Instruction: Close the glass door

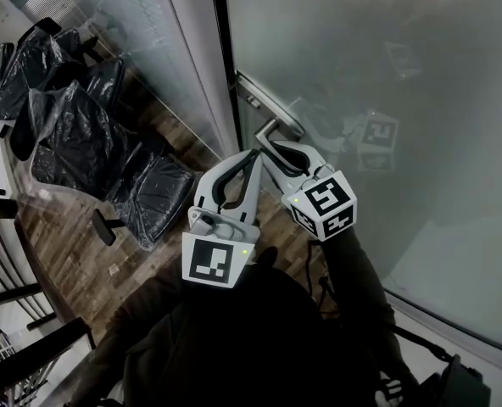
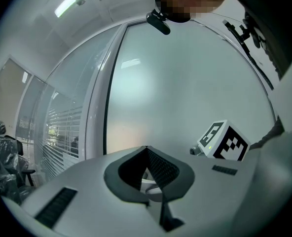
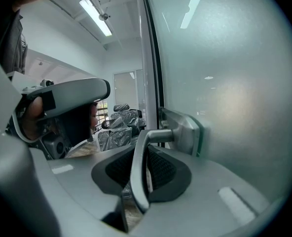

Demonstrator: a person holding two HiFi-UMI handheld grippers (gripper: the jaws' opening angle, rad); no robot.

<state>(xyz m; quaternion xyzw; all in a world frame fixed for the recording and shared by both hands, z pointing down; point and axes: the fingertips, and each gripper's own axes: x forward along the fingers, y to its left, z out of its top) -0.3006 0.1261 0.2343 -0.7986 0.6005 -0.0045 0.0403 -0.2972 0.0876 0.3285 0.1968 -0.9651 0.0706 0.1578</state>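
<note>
The frosted glass door point(image 1: 387, 75) fills the right of the head view, with a metal lever handle point(image 1: 275, 129) near its left edge. My right gripper point(image 1: 274, 148) is shut on that lever. In the right gripper view the lever point(image 3: 137, 172) runs down between the jaws from its mount plate point(image 3: 183, 130), and the right gripper point(image 3: 145, 149) pinches it. My left gripper point(image 1: 253, 156) hovers just left of the handle, shut and holding nothing. In the left gripper view the left gripper point(image 2: 146, 148) faces the glass point(image 2: 185, 83) with its tips together.
A white door frame point(image 1: 202, 58) and a fixed glass panel with blinds point(image 1: 149, 32) stand left of the door. Beyond them, several black chairs wrapped in plastic point(image 1: 81, 134) sit on a wooden floor point(image 1: 73, 253). The person's dark sleeve point(image 1: 353, 295) is at the bottom.
</note>
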